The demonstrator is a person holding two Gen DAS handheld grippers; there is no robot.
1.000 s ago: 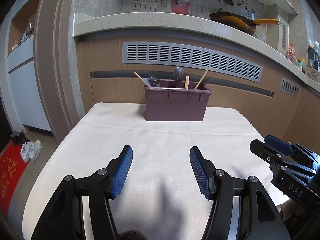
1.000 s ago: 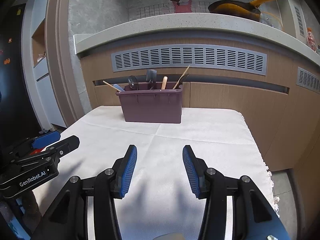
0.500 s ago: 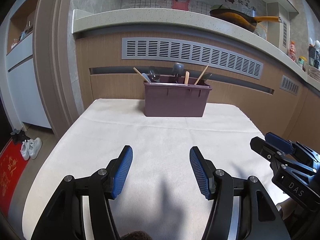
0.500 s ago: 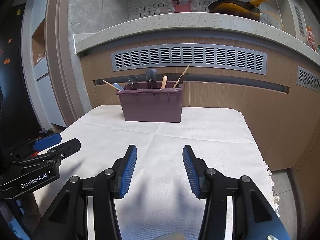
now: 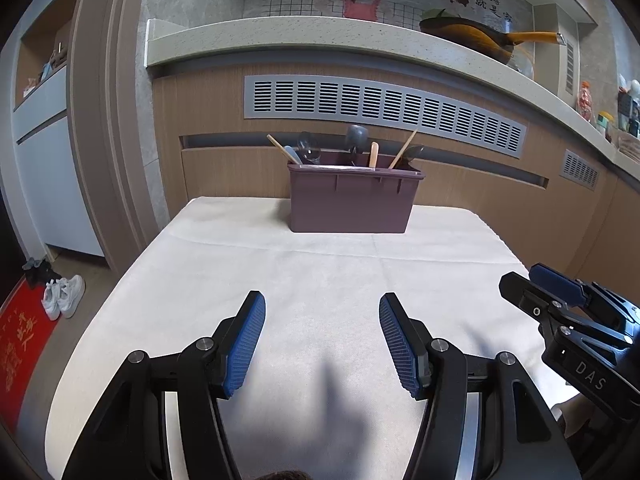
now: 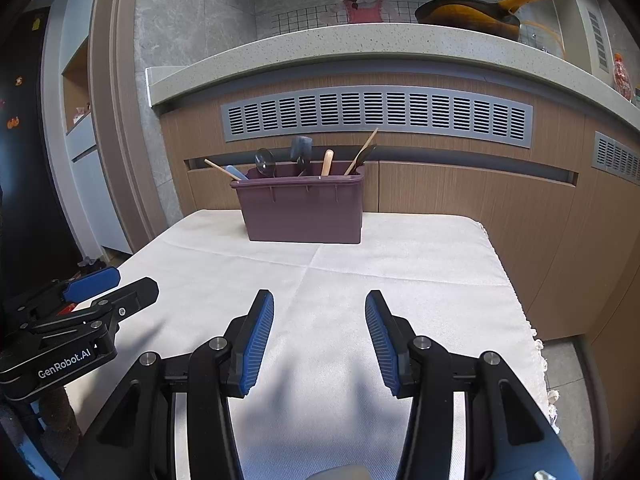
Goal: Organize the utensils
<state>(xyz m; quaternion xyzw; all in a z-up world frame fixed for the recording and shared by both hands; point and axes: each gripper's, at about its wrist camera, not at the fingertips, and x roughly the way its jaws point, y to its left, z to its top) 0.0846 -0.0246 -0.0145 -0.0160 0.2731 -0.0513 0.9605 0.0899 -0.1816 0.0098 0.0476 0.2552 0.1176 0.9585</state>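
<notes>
So both tongs are hovering low over the near part of a table covered in a white cloth (image 5: 320,264), and neither one is holding anything. Going from the left: the left gripper (image 5: 322,320) is sitting with its blue-padded fingers (image 5: 246,340) spread wide apart, nothing but bare cloth showing between them. Straight ahead of it, at the far edge of the table and well apart from the fingertips, the purple utensil bin (image 5: 352,200) is standing upright against the wooden cabinet front. Sticking out of the bin, left to right, I'm seeing a thin wooden stick (image 5: 280,147) leaning left, a light blue piece (image 5: 295,156) just beside it, a dark ladle-like head (image 5: 308,148), a grey spatula head (image 5: 357,136), a short wooden handle (image 5: 373,154), and another wooden stick (image 5: 404,148) leaning right. Can't tell which compartments they're in. Off to the right of the left tongs, the right gripper (image 6: 319,318) is hanging at about the same height, fingers also spread wide with only cloth between them. From its own camera the bin (image 6: 304,212) is sitting ahead and slightly to the left. Up above, a pan (image 6: 472,14) with an orange handle is resting on the countertop (image 6: 360,46).
</notes>
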